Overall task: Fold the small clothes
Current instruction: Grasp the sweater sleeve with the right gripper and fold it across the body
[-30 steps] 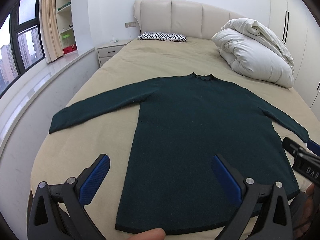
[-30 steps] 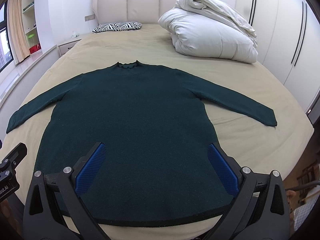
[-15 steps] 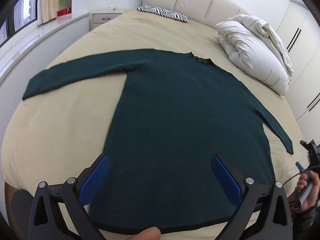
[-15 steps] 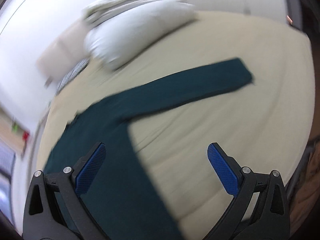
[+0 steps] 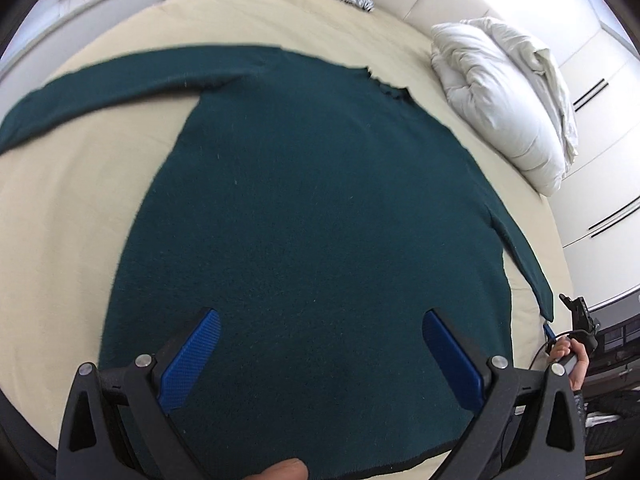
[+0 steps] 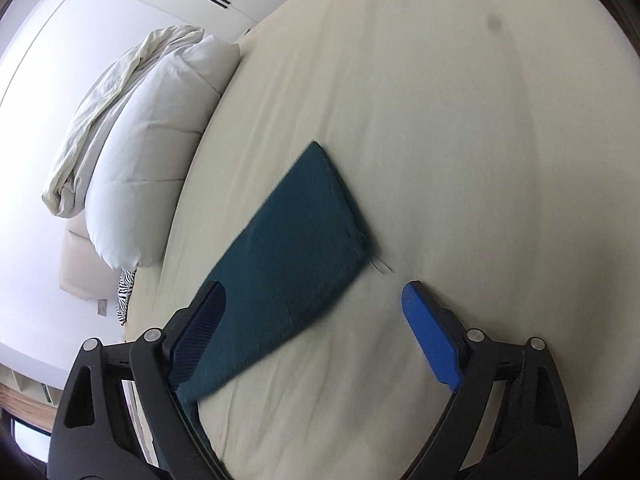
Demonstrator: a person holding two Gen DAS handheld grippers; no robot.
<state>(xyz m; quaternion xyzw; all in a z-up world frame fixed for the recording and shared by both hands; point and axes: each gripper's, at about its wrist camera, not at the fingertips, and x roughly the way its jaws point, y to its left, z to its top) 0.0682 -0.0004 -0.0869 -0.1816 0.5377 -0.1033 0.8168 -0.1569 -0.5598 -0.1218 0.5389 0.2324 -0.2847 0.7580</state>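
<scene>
**Mia:** Where is the sweater?

**Ben:** It lies flat on the bed, front down or up, I cannot tell. Its neck points to the headboard and its bottom edge is close to us. Both sleeves stick out to the sides.

**Mia:** Which sleeve comes next, do you think?

**Ben:** I think the right sleeve. Its end lies on the sheet just in front of the right tool. The sleeve is long and runs on a slant, from near the tool's left finger up and away toward the right. The cuff is the far end of it.

**Mia:** Is the right tool holding it?

**Ben:** No. The right tool is open wide and holds nothing. The sleeve sits partly between the two blue pads, more on the left side. I cannot tell if the left pad touches the cloth.

**Mia:** And the left tool?

**Ben:** It is open too and holds nothing. It hangs over the middle of the sweater, near the bottom edge. The left sleeve is well apart from it, far off to the side.

**Mia:** So the right hand is nearer to a sleeve?

**Ben:** Yes, much nearer. I guess it needs to slide along toward the cuff, then pinch it.

**Mia:** What else is on the bed?

**Ben:** A white duvet, bunched up beside the right shoulder, not touching the sweater.
</scene>
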